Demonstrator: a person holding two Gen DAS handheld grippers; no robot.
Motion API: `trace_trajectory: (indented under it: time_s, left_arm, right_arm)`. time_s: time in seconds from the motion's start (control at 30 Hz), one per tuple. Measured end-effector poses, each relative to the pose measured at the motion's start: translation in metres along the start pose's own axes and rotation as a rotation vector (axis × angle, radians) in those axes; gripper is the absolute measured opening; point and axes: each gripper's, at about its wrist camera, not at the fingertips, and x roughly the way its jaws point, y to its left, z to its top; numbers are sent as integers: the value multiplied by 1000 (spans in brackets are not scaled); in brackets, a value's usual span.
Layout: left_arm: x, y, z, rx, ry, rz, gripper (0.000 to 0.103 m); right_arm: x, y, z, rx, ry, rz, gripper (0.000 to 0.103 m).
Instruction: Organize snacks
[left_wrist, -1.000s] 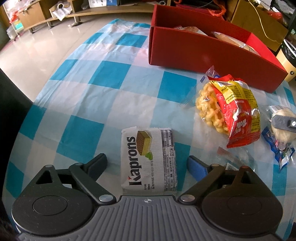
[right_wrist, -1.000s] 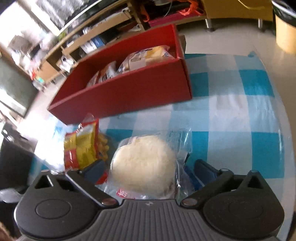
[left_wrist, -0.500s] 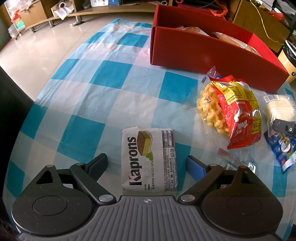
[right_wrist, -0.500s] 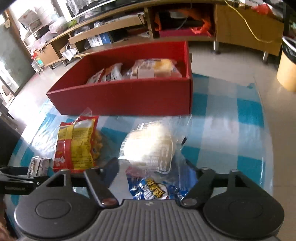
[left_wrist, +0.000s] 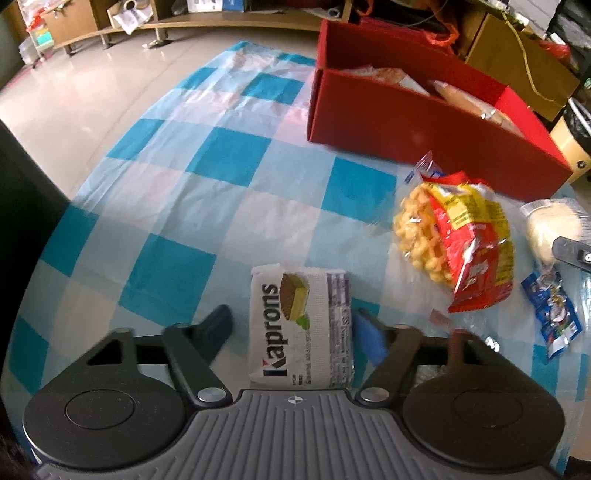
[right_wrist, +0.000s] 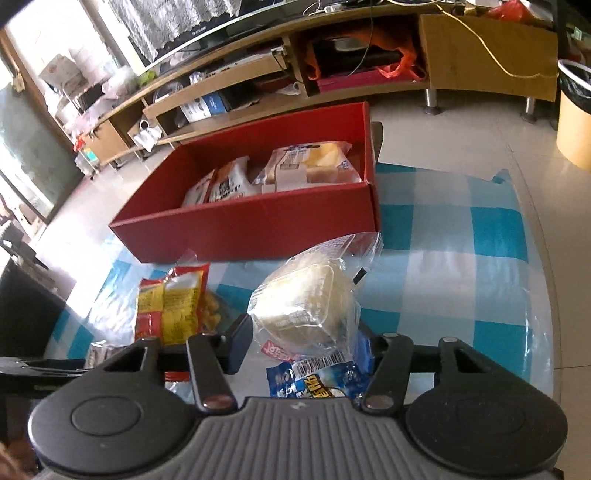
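Left tongs have just been closing around the Kaprons wafer pack on the checked desk; contact is unclear. Right tongs, also closing, clamp the bagged bun; its near end is hidden. Red box beyond.

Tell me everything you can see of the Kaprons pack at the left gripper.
The Kaprons pack is a white rectangular wrapper, apparently crinkled plastic film, printed with black lettering, a wafer picture and a barcode strip. It looks sealed and lies flat on the blue-checked tablecloth, lengthwise between the left gripper fingers, which have just been closing; a gap remains on the left.
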Motion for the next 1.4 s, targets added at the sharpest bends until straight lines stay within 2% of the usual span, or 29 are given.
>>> trace_trajectory:
  time_s: [0.03, 0.07, 0.27, 0.4, 0.57, 0.67, 0.73, 0.87, 1.13, 1.17, 1.27, 1.4]
  left_arm:
    - [0, 1, 1, -5, 4, -14, 66]
    - [0, 1, 1, -8, 4, -16, 66]
    - [2, -3, 0, 0, 4, -12, 79]
    - [4, -5, -2, 13, 13, 31, 87]
    - [4, -5, -5, 35, 10, 46, 88]
    - [4, -6, -6, 40, 12, 48, 89]
    - [5, -7, -7, 47, 12, 49, 91]
    - [5, -10, -8, 62, 12, 53, 92]
    - [7, -10, -7, 70, 14, 56, 96]
    - [8, -10, -7, 73, 15, 54, 97]
    - [10, -7, -8, 59, 17, 61, 102]
    - [11, -4, -8, 44, 19, 68, 103]
  right_arm:
    - [-1, -1, 1, 5, 0, 8, 43]
    - [-1, -2, 1, 16, 5, 25, 42]
    - [11, -8, -1, 30, 57, -28, 44]
    - [6, -12, 3, -8, 49, -141, 58]
    - [3, -19, 12, 35, 34, -91, 68]
    - [10, -5, 23, -12, 30, -88, 70]
    - [17, 8, 28, -74, 36, -83, 77]
    - [40, 22, 27, -164, 73, -161, 79]
    - [56, 2, 23, -36, 72, -92, 88]
    - [57, 4, 22, -52, 73, -101, 89]
    - [62, 13, 18, -110, 86, -110, 103]
    - [65, 21, 13, -165, 93, -141, 103]
